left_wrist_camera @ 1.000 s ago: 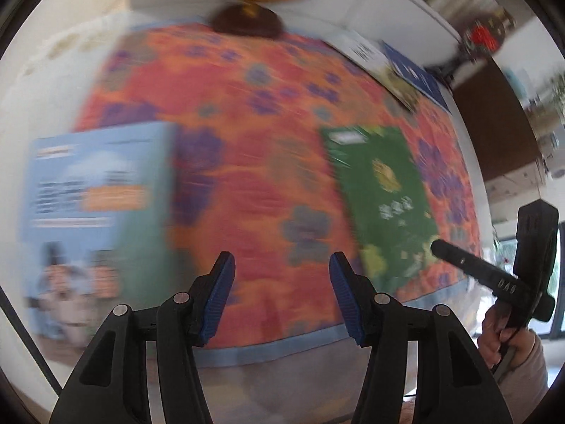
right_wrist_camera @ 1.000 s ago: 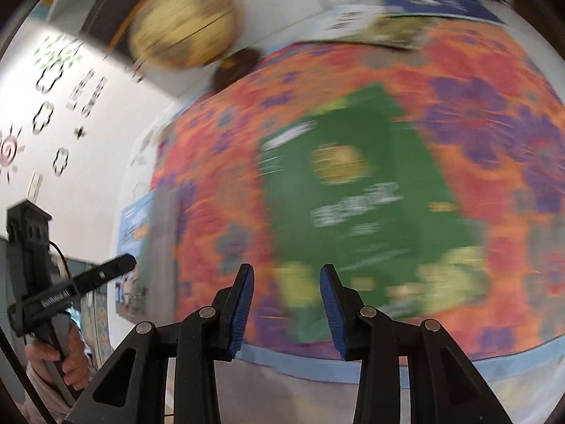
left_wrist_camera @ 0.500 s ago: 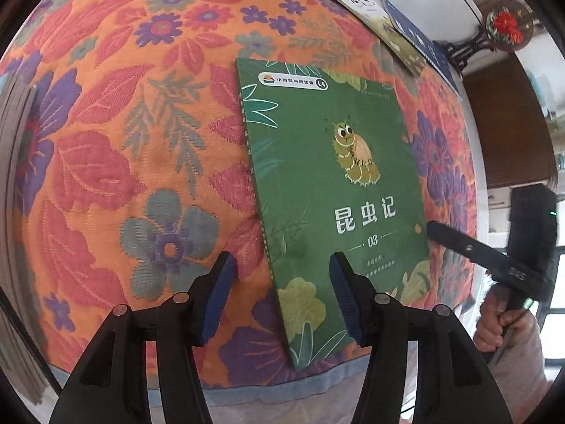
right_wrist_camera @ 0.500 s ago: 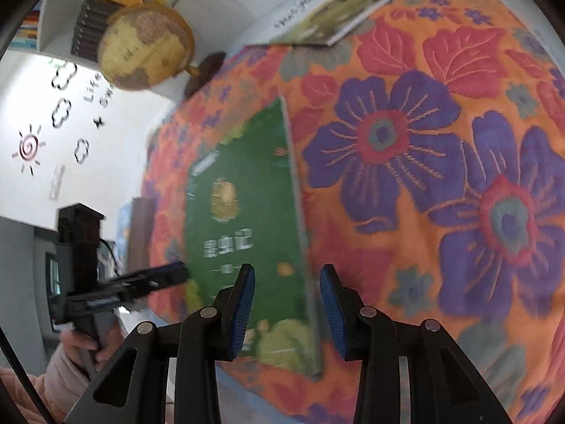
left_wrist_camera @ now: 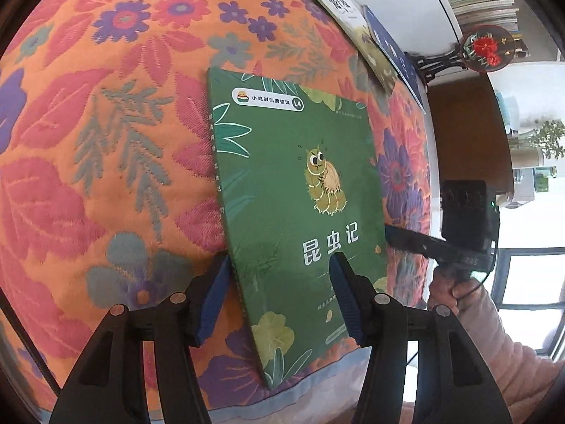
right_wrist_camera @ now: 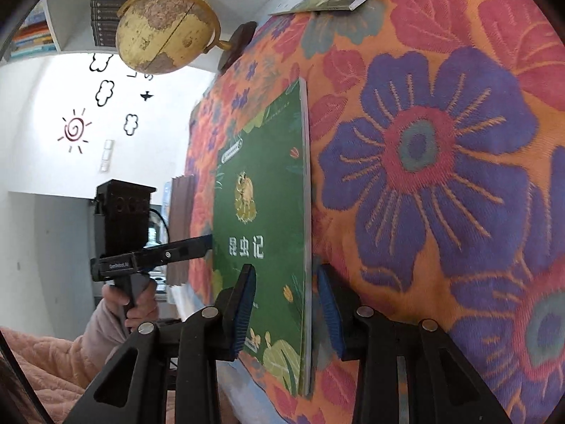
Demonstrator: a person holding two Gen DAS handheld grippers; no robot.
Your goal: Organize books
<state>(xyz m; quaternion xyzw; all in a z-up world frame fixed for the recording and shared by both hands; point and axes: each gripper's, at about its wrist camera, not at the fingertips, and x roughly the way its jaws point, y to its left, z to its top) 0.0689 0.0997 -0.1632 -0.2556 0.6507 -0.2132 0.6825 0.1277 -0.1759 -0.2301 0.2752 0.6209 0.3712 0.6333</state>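
While flat on floral cloth, green insect-cover book: both jaws open, right's just narrowing astride edge.

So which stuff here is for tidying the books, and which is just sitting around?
For the job: green book, two more books at the far edge, left gripper, right gripper.

Just there: globe, flowery cloth, flower ornament.

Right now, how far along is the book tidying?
Early. Nothing looks sorted yet: the green book lies flat on the flowered cloth, two more books sit at the far edge. In hand: both the left hand-held gripper and the right hand-held gripper, jaws just narrowing, straddle the green book's opposite edges, not clamped. Left: lifting and placing everything.
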